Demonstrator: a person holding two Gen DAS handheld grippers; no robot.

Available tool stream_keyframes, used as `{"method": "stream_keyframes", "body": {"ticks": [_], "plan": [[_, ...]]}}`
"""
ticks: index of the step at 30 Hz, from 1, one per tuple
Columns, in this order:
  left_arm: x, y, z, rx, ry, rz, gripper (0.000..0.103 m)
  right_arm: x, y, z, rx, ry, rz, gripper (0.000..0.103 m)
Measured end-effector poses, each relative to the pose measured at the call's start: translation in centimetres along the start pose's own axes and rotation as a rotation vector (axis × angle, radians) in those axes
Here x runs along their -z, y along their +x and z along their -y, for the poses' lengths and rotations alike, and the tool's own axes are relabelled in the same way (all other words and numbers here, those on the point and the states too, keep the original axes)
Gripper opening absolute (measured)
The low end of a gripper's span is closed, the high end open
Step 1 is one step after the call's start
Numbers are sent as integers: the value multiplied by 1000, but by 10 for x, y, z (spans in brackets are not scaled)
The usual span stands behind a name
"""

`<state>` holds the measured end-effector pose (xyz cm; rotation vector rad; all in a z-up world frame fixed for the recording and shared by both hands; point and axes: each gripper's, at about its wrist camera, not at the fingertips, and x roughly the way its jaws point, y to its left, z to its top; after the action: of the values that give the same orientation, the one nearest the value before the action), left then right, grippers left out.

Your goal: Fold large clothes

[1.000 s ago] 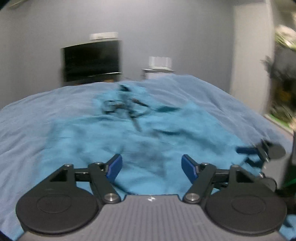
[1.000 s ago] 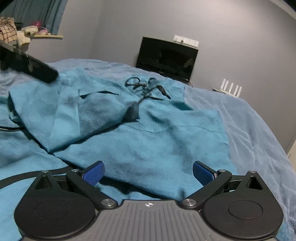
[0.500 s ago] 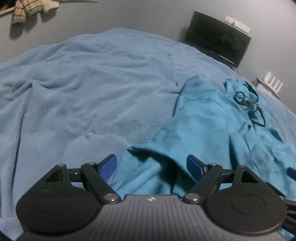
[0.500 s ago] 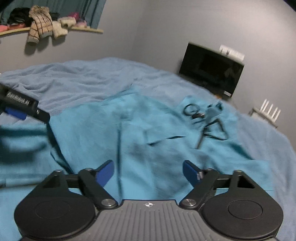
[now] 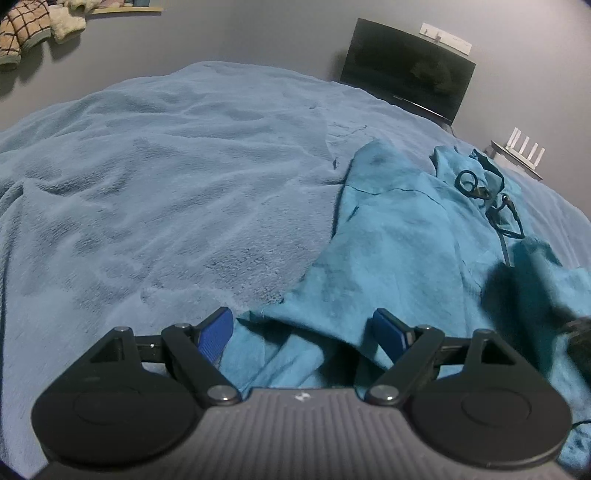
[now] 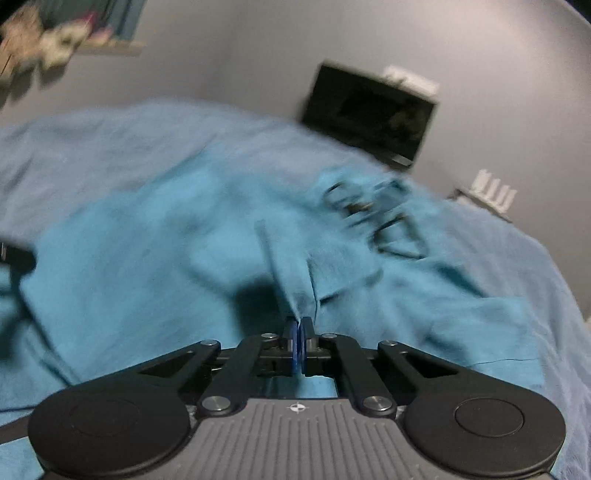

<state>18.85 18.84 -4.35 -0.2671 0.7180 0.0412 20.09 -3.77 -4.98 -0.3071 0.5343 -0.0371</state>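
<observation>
Two grippers work over a bed (image 5: 147, 192) covered in a pale blue fleecy blanket, with a large teal garment (image 5: 399, 251) spread across its right half. In the left wrist view the left gripper (image 5: 303, 332) hangs low at the garment's near-left corner, jaws released and standing wide; rumpled folds of the teal cloth lie between the blue pads (image 5: 214, 338), but neither pad presses on it. The garment runs from that near corner away to the far right, where its neck end carries a tangle of dark cords and rings (image 5: 487, 195).

In the right wrist view, which is blurred, the right gripper (image 6: 300, 345) has its jaws clenched together, blue pads (image 6: 293, 347) meeting. A thin ridge of the teal garment (image 6: 184, 251) rises from the cloth to the pad tips and appears pinched there, drawn up into a crease. At the left edge of that view a dark part of the other gripper shows over the cloth.

Beyond the bed, against the grey far wall, stands a dark monitor (image 5: 406, 70), with a white router (image 5: 524, 147) on a small stand to its right. At the far left a shelf (image 5: 122, 9) holds a checked cloth and some pale soft things.
</observation>
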Motion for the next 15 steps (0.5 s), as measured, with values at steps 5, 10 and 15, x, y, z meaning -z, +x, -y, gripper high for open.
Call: {"method": "stream_keyframes", "body": {"ticks": [5,10,15], "plan": [[1,0,4,-5,15,-5,82,19,-40,79,75,169,36,5],[3,-5,12,-20,53,-6,82,63,-56,139,-27,446,-55,52],[6,-8,19,-41,83,-10,82,102,-49,188,-191,753,-62,61]]}}
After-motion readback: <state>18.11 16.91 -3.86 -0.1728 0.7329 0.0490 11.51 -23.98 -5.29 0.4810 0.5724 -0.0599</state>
